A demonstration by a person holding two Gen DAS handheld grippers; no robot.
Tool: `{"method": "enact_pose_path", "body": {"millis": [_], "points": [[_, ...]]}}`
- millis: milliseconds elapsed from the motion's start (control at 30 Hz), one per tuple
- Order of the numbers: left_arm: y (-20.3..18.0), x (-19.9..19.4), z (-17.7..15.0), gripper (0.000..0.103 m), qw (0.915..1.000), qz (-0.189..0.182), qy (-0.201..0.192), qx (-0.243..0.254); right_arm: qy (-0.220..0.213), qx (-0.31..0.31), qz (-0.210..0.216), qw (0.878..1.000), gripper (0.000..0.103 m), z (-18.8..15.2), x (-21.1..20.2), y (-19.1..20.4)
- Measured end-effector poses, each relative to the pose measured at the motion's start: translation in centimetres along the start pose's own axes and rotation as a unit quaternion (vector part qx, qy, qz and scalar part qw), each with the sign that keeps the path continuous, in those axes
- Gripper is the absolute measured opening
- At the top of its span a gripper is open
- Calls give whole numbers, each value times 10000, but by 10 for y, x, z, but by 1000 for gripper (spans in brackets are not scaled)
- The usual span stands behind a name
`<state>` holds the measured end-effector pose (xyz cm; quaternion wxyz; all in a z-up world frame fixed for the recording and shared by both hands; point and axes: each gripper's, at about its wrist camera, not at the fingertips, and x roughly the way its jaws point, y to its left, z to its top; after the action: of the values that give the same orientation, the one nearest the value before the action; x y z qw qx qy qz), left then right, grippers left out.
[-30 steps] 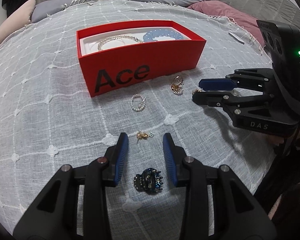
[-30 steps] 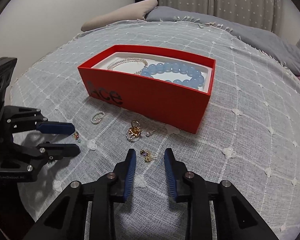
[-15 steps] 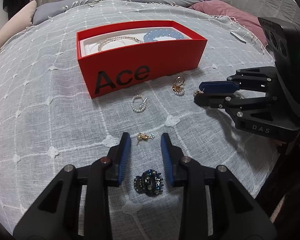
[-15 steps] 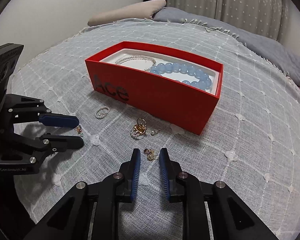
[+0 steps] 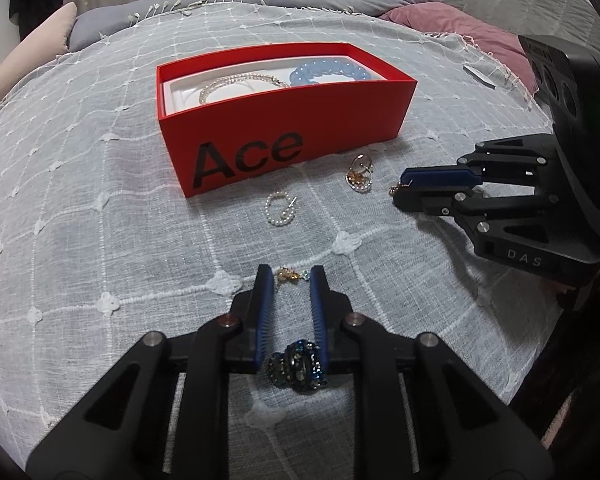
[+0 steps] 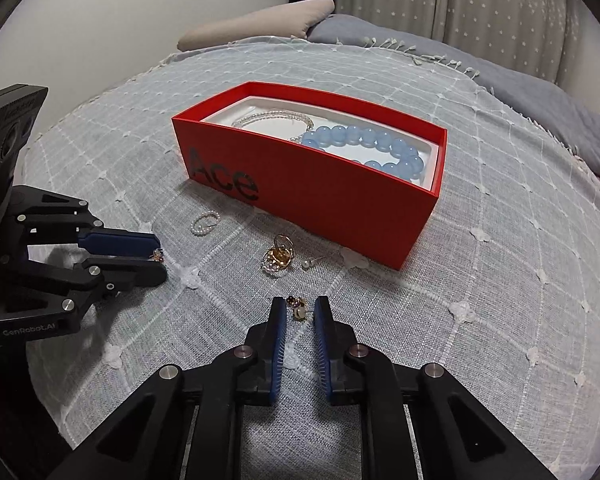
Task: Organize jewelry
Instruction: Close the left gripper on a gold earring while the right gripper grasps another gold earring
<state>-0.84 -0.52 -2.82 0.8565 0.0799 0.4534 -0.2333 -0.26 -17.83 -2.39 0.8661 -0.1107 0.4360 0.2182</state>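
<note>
A bed spread with a grey, white-gridded throw (image 5: 80, 208) carries everything, with pillows and a curtain behind. On the throw stands the red box (image 5: 296, 128) printed "Ace"; inside it lie a pale beaded bracelet (image 5: 236, 84) and a blue bead bracelet (image 6: 380, 144), side by side on the white lining.

In front of the box, loose on the throw, are a small pearl hoop (image 5: 281, 209), a cluster of gold rings (image 6: 278, 261) and a pearl stud (image 6: 309, 264) just beside it.

My left gripper (image 5: 291, 280) has just been closing; its blue pads bracket a small gold earring (image 5: 287, 274) at the tips, and from the other camera they seem to pinch it, though I can't be sure they press. A dark blue jewelled hair claw (image 5: 300, 365) lies on the throw under the fingers, further back.

My right gripper (image 6: 300, 309) has also just been closing, down on the throw, with a gold and purple earring (image 6: 298, 307) between its tips; a slight gap shows on each side, so it is not yet clamped.
</note>
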Motion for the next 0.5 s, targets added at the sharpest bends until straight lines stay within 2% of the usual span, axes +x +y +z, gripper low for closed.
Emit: {"method": "enact_pose_path", "body": {"millis": [67, 233, 500], "points": [[0, 0, 0, 15, 10000, 2, -1, -7, -1, -4, -5, 10000, 13, 0, 0, 0], [-2, -1, 0, 12, 10000, 48, -9, 30, -6, -20, -20, 10000, 10, 0, -1, 1], [-3, -3, 0, 11, 10000, 62, -27, 34, -58, -26, -29, 10000, 9, 0, -5, 2]]}}
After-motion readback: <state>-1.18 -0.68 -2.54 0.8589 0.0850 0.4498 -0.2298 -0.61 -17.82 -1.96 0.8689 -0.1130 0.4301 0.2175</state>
